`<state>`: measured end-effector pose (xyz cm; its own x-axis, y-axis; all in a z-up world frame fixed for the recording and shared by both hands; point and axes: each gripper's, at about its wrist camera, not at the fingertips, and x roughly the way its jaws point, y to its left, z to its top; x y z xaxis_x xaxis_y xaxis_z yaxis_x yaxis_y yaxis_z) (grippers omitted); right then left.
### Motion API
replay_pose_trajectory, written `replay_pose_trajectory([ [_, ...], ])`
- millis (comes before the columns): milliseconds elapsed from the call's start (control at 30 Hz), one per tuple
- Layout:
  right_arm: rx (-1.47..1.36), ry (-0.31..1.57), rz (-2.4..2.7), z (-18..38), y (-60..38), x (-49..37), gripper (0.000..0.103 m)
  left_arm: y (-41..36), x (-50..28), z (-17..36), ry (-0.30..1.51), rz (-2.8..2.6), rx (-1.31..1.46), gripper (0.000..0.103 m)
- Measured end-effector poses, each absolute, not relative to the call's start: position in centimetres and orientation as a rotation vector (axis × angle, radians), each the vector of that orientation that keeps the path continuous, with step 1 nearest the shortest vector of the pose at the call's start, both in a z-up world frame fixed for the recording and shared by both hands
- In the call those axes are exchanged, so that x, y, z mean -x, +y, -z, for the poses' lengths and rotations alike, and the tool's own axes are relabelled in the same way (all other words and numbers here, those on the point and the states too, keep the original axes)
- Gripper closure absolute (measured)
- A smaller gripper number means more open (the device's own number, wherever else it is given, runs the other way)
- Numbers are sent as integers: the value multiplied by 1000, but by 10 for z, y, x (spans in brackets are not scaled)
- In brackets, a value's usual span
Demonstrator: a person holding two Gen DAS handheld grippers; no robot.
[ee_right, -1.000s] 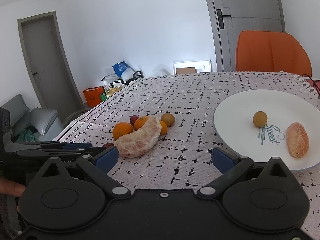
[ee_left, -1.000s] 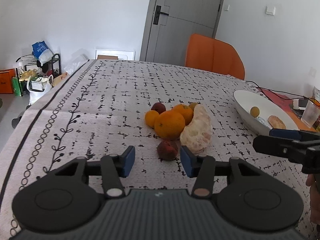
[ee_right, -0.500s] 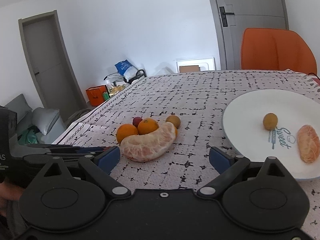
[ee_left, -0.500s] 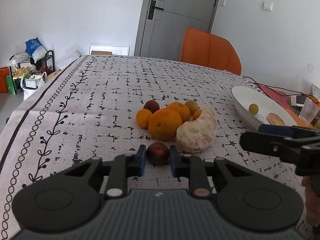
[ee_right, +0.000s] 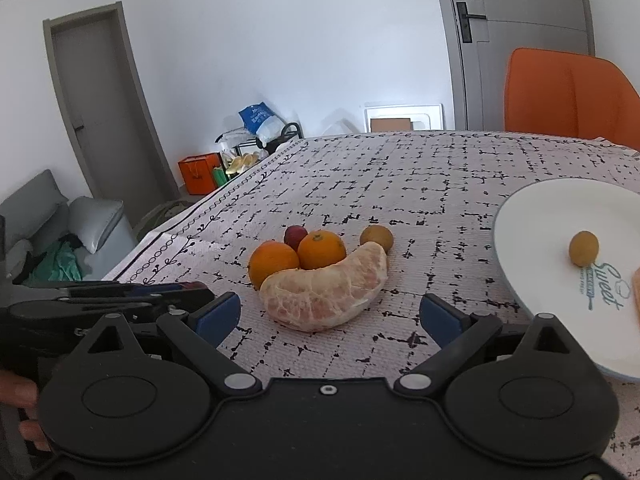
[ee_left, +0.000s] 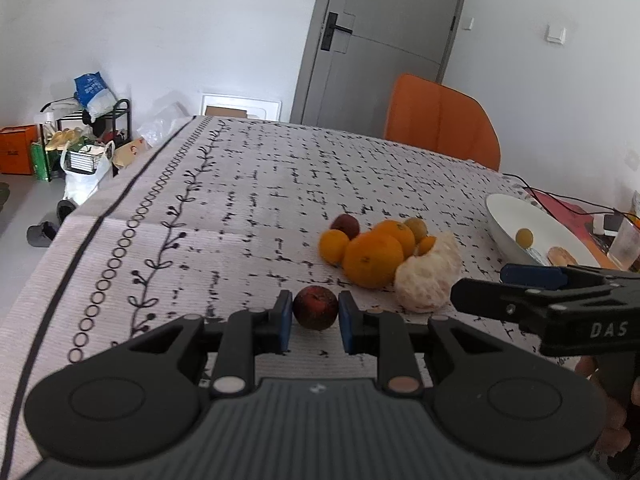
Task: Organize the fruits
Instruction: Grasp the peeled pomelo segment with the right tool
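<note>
Fruits wait on the patterned worktop (ee_left: 248, 200) as we sort them toward the white plate (ee_right: 520, 216). At far left, our left hand-held gripper (ee_left: 313, 322) has its blue pads pressed on either side of a small dark-red plum (ee_left: 315, 307), clamped at its tips; whether the plum has left the cloth we cannot tell. Just ahead and to the right of that hand-held gripper lies the main cluster: a small orange (ee_left: 333, 246), a second dark fruit (ee_left: 345, 226) behind it, a large orange (ee_left: 373, 260), and the peeled pomelo segment (ee_right: 324, 294). Our right hand-held gripper (ee_right: 330, 318) hangs with jaws spread wide and holds nothing; the pomelo segment sits directly in front of it, its long axis running crosswise to the fingers, left to right. Further right, off the right finger, the plate carries a small brown fruit (ee_right: 584, 248) and another peeled piece at the frame's edge. We judge that the plate lies to the right of both hand-held grippers, nearer the right one, so the gripped plum must cross in front of it to get there.
</note>
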<state>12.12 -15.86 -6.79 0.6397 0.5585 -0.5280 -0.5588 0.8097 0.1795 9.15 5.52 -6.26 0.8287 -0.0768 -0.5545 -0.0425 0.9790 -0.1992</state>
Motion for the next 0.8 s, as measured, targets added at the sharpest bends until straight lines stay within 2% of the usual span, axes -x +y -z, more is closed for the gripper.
replay_pose_trajectory([
  [533,88,644,-615,74,-124,-140,1,81,-78,61,583,-41,245,80],
  [600,94,643,-614,75,-123,-142,5,83,-77,61,583,-42,247,80],
  [633,93,640,-619,75,-123,-141,21,83,-76,61,583,-43,246,80],
  [667,98,643,-617,75,-123,-140,24,83,-75,60,582,-43,244,80],
  [800,91,642,-651,72,-126,-135,25,80,-75,59,581,-43,238,80],
])
